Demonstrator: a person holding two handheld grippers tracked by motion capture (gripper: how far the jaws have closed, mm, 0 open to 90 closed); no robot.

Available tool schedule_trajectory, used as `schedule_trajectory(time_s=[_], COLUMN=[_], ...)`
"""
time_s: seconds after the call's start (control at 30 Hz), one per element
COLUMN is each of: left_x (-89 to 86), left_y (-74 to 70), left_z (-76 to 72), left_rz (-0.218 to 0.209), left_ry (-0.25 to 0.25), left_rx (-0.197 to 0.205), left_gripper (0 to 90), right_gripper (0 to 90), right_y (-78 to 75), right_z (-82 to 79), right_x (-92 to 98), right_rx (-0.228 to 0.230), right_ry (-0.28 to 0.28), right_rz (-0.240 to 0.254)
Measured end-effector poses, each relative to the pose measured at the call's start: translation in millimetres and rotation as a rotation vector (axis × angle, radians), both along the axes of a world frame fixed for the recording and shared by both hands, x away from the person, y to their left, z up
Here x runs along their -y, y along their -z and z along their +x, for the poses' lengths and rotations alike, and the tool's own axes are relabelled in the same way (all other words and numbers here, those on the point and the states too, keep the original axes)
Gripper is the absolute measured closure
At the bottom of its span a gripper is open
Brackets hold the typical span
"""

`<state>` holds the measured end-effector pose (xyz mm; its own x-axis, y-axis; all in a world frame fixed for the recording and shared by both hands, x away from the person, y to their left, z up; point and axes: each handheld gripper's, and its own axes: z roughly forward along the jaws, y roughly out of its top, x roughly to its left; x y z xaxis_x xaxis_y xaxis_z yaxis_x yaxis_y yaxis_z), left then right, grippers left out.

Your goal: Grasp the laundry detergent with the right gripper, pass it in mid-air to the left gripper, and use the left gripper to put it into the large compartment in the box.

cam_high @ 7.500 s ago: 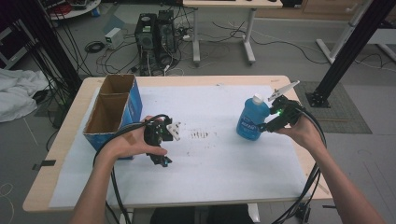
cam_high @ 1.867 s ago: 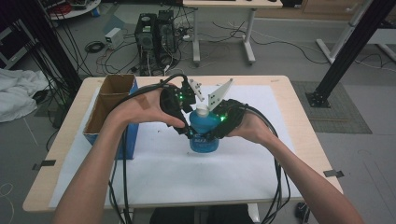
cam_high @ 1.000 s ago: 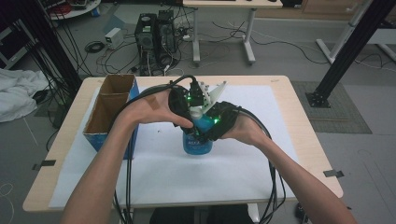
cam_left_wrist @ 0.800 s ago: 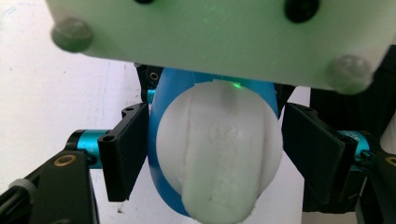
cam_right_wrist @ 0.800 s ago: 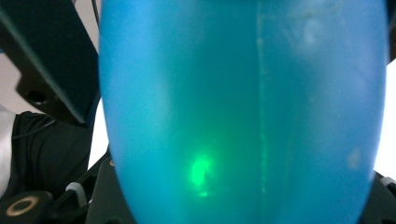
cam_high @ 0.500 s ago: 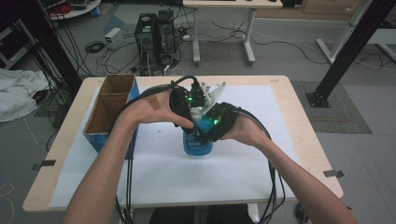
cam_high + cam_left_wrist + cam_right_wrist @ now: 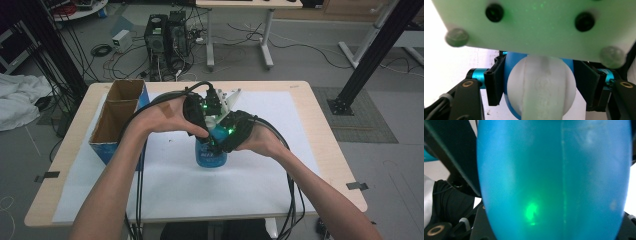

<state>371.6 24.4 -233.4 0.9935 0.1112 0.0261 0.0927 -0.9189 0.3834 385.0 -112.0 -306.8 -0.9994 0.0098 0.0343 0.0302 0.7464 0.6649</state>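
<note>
A blue bottle [image 7: 211, 156] with a white spray head [image 7: 541, 82] stands upright on the white mat at the table's middle. My right gripper [image 7: 221, 141] is shut on its blue body [image 7: 554, 180], which is right in front of the right gripper view's lens. My left gripper [image 7: 212, 120] comes down over the top. Its jaws have just been closing, and the spray head sits between the two black pads [image 7: 495, 82] with a thin sliver of blue on each side. A white plate [image 7: 534, 22] of the right gripper hangs just above.
An open cardboard box [image 7: 117, 120] with blue sides stands at the table's left edge. The white mat [image 7: 280, 190] covers most of the wooden table [image 7: 325, 150]. Both forearms and trailing cables cross the near half. Computers and cables lie on the floor beyond.
Since the oldest frame the bottle went from the right side to the table's middle, and the left gripper came over its top. Over the last second both hands hold still.
</note>
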Motion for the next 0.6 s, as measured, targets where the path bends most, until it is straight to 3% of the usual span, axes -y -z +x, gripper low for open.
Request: schedule_trajectory(time_s=[0.6], left_x=[0.7], left_y=[0.8], left_z=[0.0], left_rz=[0.009], left_ry=[0.002], left_rx=[0.016], left_gripper=[37.7], right_gripper=[45.4], right_y=[2.4], right_z=[0.2], right_x=[0.6], right_rx=[-0.002], right_ry=[-0.003], right_rz=[0.007])
